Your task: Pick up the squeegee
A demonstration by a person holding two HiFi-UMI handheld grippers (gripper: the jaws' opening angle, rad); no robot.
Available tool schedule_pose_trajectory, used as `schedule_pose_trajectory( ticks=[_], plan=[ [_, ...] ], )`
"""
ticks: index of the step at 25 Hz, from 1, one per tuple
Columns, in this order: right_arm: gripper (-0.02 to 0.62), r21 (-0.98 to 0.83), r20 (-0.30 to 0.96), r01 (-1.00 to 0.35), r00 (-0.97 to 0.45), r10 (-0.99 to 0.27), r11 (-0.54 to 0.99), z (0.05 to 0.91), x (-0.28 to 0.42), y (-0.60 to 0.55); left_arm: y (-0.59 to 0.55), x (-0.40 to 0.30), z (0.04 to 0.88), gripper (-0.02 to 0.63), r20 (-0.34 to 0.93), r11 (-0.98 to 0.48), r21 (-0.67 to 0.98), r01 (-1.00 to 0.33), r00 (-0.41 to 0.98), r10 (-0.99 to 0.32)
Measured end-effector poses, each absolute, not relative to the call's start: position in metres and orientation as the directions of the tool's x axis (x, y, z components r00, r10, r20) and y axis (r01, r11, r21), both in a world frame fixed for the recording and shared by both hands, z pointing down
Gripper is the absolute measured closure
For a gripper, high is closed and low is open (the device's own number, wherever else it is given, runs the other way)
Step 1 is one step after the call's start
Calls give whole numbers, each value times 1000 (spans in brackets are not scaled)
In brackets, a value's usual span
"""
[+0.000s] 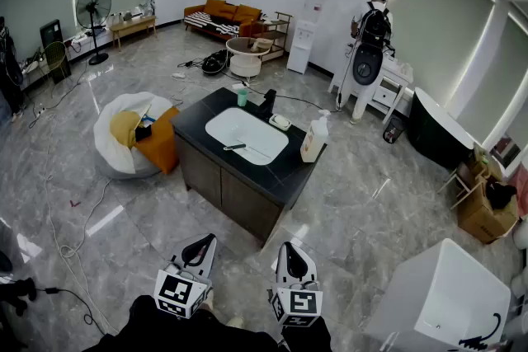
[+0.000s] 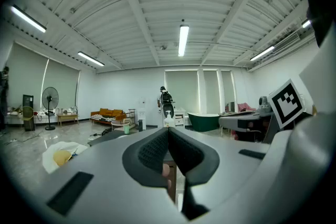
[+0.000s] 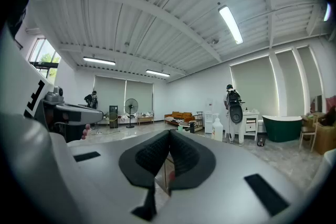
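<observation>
A small dark-handled tool, which looks like the squeegee [image 1: 234, 147], lies in the white basin [image 1: 252, 130] of a black-topped sink cabinet [image 1: 247, 177] in the middle of the room. My left gripper [image 1: 200, 244] and right gripper [image 1: 290, 251] hover side by side above the floor, well short of the cabinet's near corner. Both point roughly level toward the cabinet. In the left gripper view the left gripper [image 2: 168, 131] has its pads pressed together with nothing between them. The right gripper [image 3: 169, 136] looks the same in its own view.
On the counter stand a white pump bottle [image 1: 313, 140], a green cup [image 1: 242, 97], a black faucet [image 1: 268, 102] and a soap dish [image 1: 280, 122]. A white beanbag [image 1: 124, 136] lies left of the cabinet. A white tub [image 1: 445, 297] sits at the near right. Cables [image 1: 62, 247] trail over the floor.
</observation>
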State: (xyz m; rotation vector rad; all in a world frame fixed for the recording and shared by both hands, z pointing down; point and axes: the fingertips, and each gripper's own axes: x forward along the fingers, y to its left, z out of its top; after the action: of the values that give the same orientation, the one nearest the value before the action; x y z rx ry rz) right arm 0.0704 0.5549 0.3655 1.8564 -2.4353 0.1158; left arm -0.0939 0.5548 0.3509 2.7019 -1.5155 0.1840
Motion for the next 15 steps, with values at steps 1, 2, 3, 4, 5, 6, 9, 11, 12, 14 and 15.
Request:
schedule_pose_trajectory(
  ticks=[1, 2, 3, 4, 5, 6, 9, 11, 12, 14, 15],
  plan=[
    [580, -16, 108, -964, -265, -958, 264, 366, 71, 555, 555, -93, 351, 583, 122, -522, -25, -852, 516, -848],
    [580, -18, 109, -964, -265, -958, 265, 367, 72, 554, 555, -92, 352, 583, 122, -522, -26, -852, 516, -848],
    [578, -21, 110, -964, -265, -958, 265, 367, 73, 554, 554, -90, 352, 583, 123, -522, -26, -852, 516, -848],
    [578, -23, 110, -964, -265, -958, 264, 367, 74, 553, 554, -90, 352, 583, 124, -522, -26, -852, 516, -848],
    [578, -25, 110, -964, -265, -958, 264, 366, 74, 553, 553, -89, 352, 583, 126, -522, -26, -853, 515, -848],
    [578, -27, 110, -965, -264, -958, 263, 365, 75, 552, 552, -88, 352, 583, 127, -521, -26, -853, 514, -848],
    [578, -25, 112, -965, -263, -958, 262, 365, 79, 550, 550, -84, 352, 583, 128, -521, -28, -853, 513, -849],
    [578, -17, 114, -964, -266, -957, 265, 367, 83, 550, 549, -81, 353, 583, 129, -520, -27, -853, 513, -849],
    [578, -14, 115, -964, -266, -957, 266, 369, 85, 549, 548, -79, 354, 583, 129, -520, -27, -854, 513, -849],
    [578, -21, 116, -964, -266, -957, 265, 371, 87, 545, 545, -77, 355, 583, 130, -520, -28, -854, 513, -849],
    [578, -28, 117, -964, -267, -957, 265, 371, 88, 542, 541, -76, 355, 583, 131, -519, -30, -854, 511, -849]
  ],
)
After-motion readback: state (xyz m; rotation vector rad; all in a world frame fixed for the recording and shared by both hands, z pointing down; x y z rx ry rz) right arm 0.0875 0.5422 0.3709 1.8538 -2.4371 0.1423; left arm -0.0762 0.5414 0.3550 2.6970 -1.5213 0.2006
